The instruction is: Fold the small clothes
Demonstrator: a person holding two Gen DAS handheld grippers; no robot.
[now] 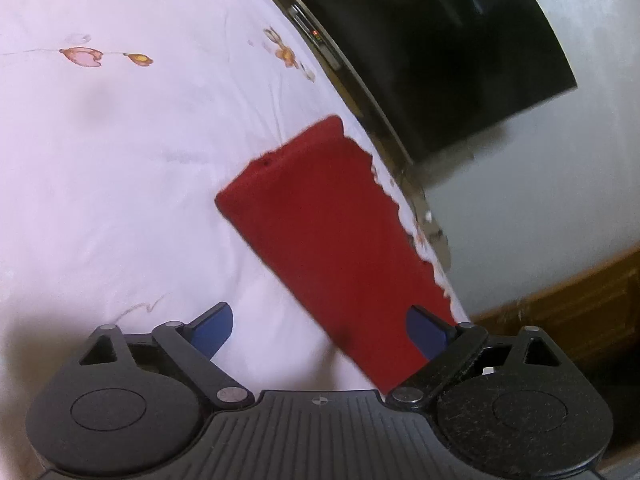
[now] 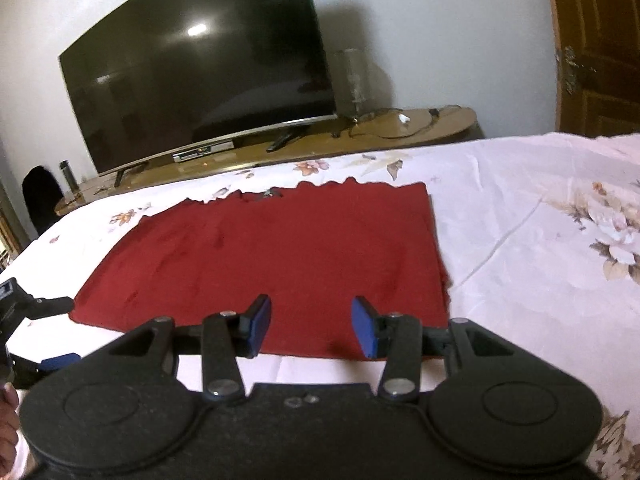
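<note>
A red cloth (image 2: 272,256) lies flat on the white floral bedsheet (image 2: 520,240), folded into a rectangle with a wavy far edge. In the left wrist view the red cloth (image 1: 332,232) runs as a long strip toward the bed's edge. My left gripper (image 1: 320,330) is open and empty, its right finger over the cloth's near end. It also shows at the left edge of the right wrist view (image 2: 24,320). My right gripper (image 2: 312,326) is open and empty, hovering over the cloth's near edge.
A large black TV (image 2: 200,68) stands on a low wooden stand (image 2: 420,124) beyond the bed, with a set-top box (image 2: 202,148), a glass vase (image 2: 352,76) and cables. A wooden door (image 2: 600,48) is at the right. The bed's edge (image 1: 424,232) runs just past the cloth.
</note>
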